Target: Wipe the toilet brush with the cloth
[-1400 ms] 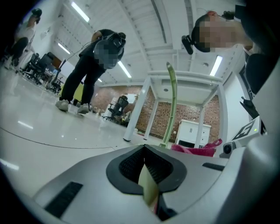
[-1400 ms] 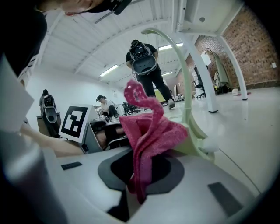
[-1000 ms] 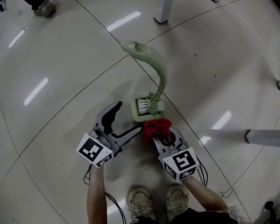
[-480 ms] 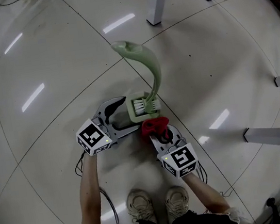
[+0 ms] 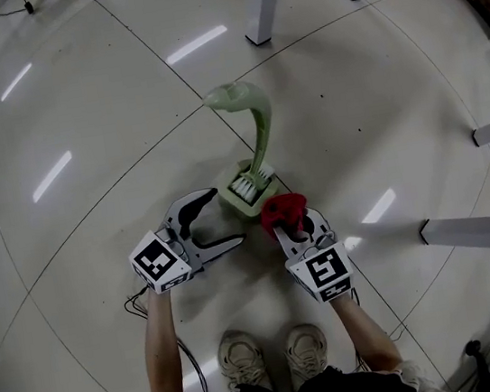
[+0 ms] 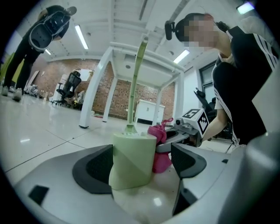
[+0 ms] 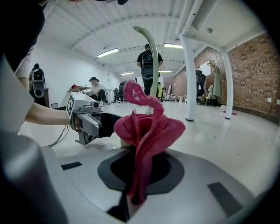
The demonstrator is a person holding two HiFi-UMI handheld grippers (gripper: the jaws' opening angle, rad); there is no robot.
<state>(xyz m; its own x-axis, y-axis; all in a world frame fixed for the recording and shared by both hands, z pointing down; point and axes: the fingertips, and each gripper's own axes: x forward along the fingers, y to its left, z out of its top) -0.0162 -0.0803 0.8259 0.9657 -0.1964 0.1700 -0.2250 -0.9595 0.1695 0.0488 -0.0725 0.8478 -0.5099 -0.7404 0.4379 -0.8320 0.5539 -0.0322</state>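
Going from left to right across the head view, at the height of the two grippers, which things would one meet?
Open left gripper with its black-and-white marker cube → pale green toilet brush standing in its square holder → crumpled red cloth → white table-frame bar on the floor.

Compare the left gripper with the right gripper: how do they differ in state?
The left gripper has its jaws wide apart; the right gripper is clamped shut. The left gripper's jaws straddle the green brush holder without squeezing it; the right gripper holds a bunched red cloth. Both carry a marker cube.
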